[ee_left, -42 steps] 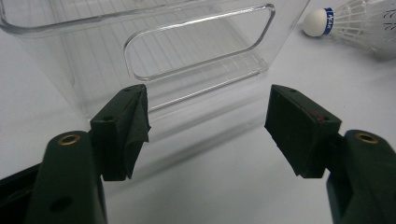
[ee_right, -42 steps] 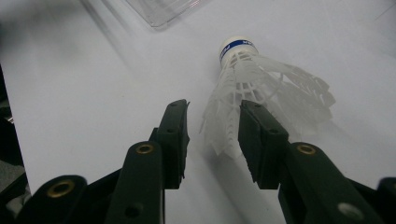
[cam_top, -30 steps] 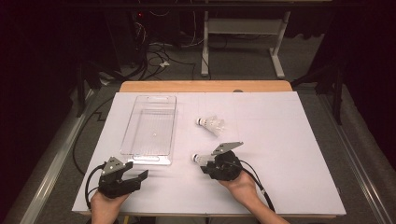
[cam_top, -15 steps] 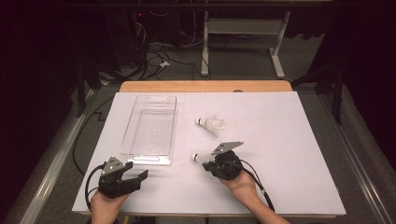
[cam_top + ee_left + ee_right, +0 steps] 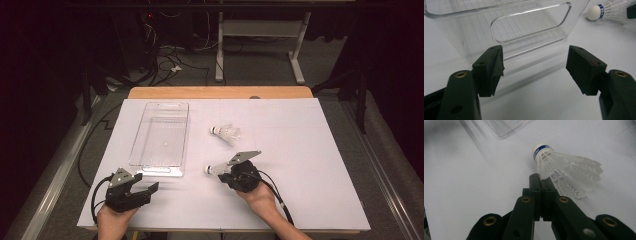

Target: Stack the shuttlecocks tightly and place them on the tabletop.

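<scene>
Two grippers low on the white sheet, one shuttlecock pinched.
Left gripper gaping, nothing between, just short of the clear bin. Right gripper has just closed, clamped on the near shuttlecock's skirt edge; second shuttlecock lies apart, farther back.

This looks like a lab or recording room rather than a home. The desk is covered in a plain white sheet, its wooden edge showing at the far side. Behind it the room is dark — tangled cables run across a grey floor, and a white metal frame stands further back.
</scene>
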